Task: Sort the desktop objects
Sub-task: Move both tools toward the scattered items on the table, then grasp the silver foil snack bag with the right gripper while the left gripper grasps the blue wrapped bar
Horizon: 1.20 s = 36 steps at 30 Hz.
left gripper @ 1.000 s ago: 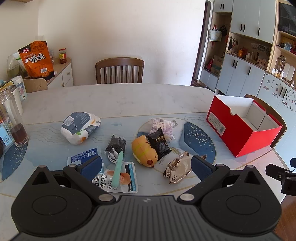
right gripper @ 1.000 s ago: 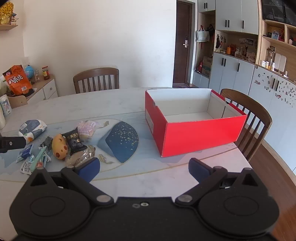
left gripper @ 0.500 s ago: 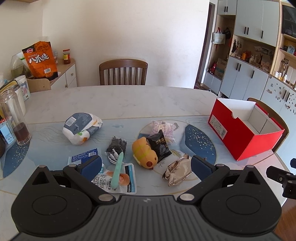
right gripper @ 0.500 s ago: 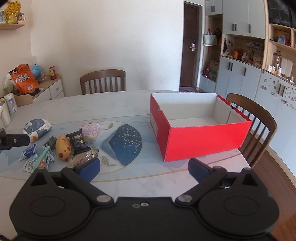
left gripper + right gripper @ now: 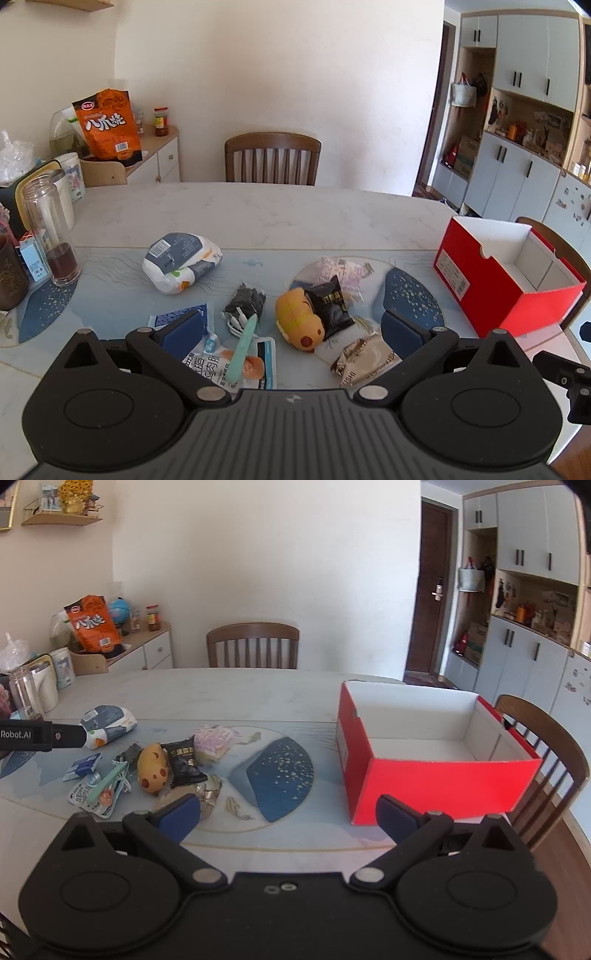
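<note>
A pile of small items lies on the table: a yellow toy [image 5: 297, 325], a black snack packet [image 5: 330, 307], a green toothbrush [image 5: 242, 349] on a white packet [image 5: 225, 365], a gold wrapper [image 5: 365, 360], a pink packet [image 5: 341, 271] and a white-blue bag [image 5: 181, 260]. An empty red box [image 5: 432, 753] stands at the right. My left gripper [image 5: 291, 328] is open and empty, raised above the pile's near side. My right gripper [image 5: 288, 812] is open and empty, between the pile and the box.
A glass bottle [image 5: 50, 236], cups and a small box stand at the table's left edge. Wooden chairs [image 5: 272, 158] stand at the far side and behind the box [image 5: 543, 746]. A sideboard with an orange snack bag [image 5: 109, 127] is at the back left.
Both grippers have risen and pulled back a little, so the table items look smaller and lower. Nothing on the table has moved. Both grippers stay open.
</note>
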Each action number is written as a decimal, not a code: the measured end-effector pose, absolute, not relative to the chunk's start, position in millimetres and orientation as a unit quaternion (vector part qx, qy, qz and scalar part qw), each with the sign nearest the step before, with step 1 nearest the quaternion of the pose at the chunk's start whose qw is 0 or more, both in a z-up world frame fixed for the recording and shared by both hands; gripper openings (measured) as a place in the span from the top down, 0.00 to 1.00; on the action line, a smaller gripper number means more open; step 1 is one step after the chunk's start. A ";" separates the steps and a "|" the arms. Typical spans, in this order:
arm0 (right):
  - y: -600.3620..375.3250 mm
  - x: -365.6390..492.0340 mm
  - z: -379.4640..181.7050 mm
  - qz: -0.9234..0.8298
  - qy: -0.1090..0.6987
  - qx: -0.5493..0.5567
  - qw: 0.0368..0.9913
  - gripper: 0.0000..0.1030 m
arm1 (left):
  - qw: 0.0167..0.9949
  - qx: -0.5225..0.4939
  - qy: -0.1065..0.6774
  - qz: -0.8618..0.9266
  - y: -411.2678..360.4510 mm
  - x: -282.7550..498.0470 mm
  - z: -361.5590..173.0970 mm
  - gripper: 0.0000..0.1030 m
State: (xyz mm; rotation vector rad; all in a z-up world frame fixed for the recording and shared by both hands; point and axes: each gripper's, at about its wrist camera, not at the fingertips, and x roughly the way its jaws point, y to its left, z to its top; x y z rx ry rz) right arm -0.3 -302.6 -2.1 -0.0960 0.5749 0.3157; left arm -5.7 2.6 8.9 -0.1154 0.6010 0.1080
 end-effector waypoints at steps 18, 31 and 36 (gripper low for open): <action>-247.8 25.7 -5.7 0.173 0.286 -0.048 0.941 0.01 | 0.949 -0.034 0.312 0.031 62.8 20.6 -17.8 0.00; -191.1 47.1 -27.6 0.170 0.308 -0.078 0.933 0.03 | 0.943 -0.008 0.333 0.008 113.7 43.5 -45.6 0.00; -175.1 55.6 -34.8 0.177 0.316 -0.086 0.928 0.03 | 0.941 0.011 0.339 -0.006 124.1 51.3 -55.4 0.00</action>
